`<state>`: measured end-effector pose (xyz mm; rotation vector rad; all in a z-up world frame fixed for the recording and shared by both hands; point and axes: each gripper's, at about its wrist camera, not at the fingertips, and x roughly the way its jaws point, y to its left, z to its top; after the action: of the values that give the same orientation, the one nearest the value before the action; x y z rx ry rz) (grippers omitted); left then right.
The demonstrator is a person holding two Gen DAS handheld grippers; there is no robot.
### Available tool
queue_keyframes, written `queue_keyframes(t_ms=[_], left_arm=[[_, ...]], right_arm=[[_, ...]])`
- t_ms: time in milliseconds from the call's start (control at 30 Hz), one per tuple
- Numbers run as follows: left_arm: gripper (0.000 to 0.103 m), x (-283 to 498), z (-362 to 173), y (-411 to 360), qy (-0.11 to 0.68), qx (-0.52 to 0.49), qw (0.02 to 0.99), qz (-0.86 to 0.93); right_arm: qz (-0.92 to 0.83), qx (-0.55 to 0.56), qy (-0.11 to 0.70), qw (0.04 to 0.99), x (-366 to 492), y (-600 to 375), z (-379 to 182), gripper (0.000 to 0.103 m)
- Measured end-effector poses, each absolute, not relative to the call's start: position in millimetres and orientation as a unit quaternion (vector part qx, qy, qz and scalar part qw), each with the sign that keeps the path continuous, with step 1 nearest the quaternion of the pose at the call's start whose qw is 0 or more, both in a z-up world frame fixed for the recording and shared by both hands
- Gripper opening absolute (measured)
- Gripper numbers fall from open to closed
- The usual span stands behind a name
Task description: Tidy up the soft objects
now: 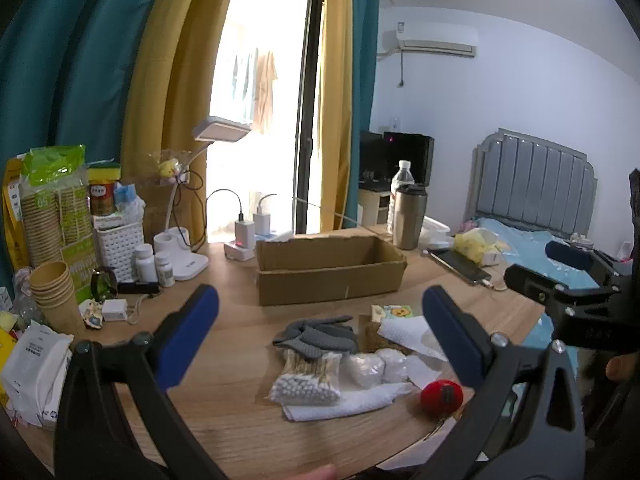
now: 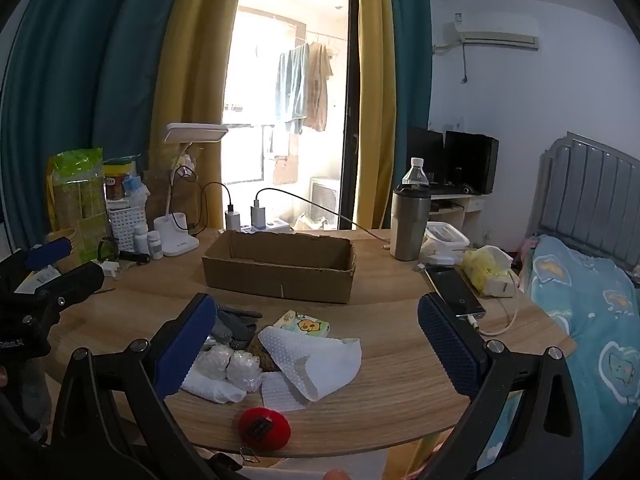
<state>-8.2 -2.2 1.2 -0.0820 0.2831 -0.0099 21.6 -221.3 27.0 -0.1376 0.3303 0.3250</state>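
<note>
An open cardboard box (image 1: 328,266) (image 2: 280,266) stands mid-table. In front of it lies a pile of soft things: grey gloves (image 1: 316,336) (image 2: 236,322), a bag of cotton swabs (image 1: 308,378), two wrapped white pads (image 1: 376,364) (image 2: 228,364), white embossed tissues (image 2: 316,356) (image 1: 404,330), a small tissue pack with a cartoon print (image 2: 302,324) (image 1: 396,312) and a red plush ball (image 1: 441,396) (image 2: 264,426) at the near edge. My left gripper (image 1: 320,336) is open above the pile. My right gripper (image 2: 316,340) is open above it too. Both are empty.
Left side holds paper cups (image 1: 54,292), a white basket (image 1: 120,246), pill bottles (image 1: 154,266), a desk lamp (image 2: 180,240) and chargers (image 1: 244,236). A steel tumbler (image 2: 410,222), a water bottle (image 2: 415,172), a phone (image 2: 456,292) and a yellow bag (image 2: 486,266) sit right. A bed (image 2: 592,300) lies beyond.
</note>
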Motion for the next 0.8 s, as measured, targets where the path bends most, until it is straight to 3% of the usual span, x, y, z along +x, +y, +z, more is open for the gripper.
queue_keyframes(t_ms=[800], left_arm=[[0.103, -8.3, 4.0, 1.4, 0.142, -0.059, 0.988, -0.006]], right_arm=[[0.163, -0.068, 0.162, 0.971, 20.4, -217.6, 28.9, 0.103]])
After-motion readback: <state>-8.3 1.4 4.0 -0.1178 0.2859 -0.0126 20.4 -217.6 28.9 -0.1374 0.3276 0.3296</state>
